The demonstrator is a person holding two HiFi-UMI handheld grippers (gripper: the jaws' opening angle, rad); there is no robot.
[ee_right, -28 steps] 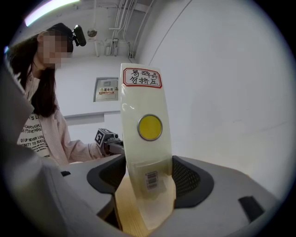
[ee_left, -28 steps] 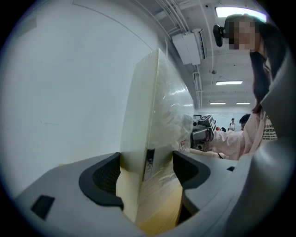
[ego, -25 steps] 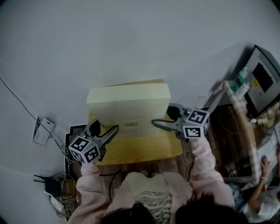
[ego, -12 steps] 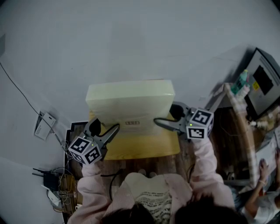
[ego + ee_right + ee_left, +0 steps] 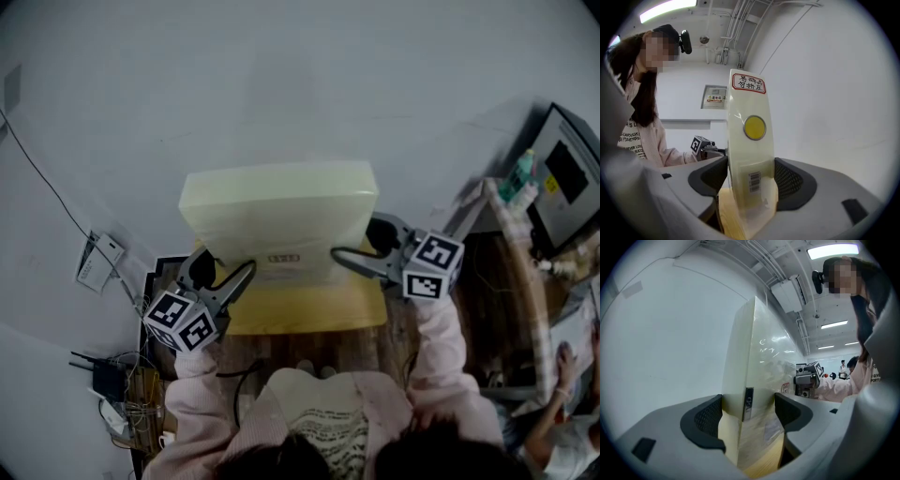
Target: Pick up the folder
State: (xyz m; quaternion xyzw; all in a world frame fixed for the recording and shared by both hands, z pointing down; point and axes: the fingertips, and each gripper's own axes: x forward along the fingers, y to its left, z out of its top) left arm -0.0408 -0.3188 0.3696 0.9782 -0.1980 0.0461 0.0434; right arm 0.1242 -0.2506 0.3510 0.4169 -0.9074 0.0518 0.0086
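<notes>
**Folder Upright, Pinched at Both Ends**

Holds a thick, pale cream plastic box folder (image 5: 279, 211) upright over a yellow-brown wooden tabletop (image 5: 309, 311), broad face toward the person. Grips the folder's lower left end with the left gripper (image 5: 242, 274), jaws pressed against both faces. Grips the lower right end with the right gripper (image 5: 339, 258) the same way, jaws clamped on the spine.

Shows on that right-hand spine a red-bordered white label (image 5: 749, 83) at the top. Below it, a round yellow sticker (image 5: 754, 127) and a barcode (image 5: 754, 182) down between the jaws.

Directly behind the folder, a plain white wall (image 5: 281, 84). Left of the folder, a thin black cable (image 5: 42, 173) across the wall and a small white box (image 5: 98, 262). Lower left, a black device with tangled wires (image 5: 98, 378). Right of the folder, a dark monitor (image 5: 567, 178), a green bottle (image 5: 518, 174) and another person's hand (image 5: 568, 360), all well apart from it.
</notes>
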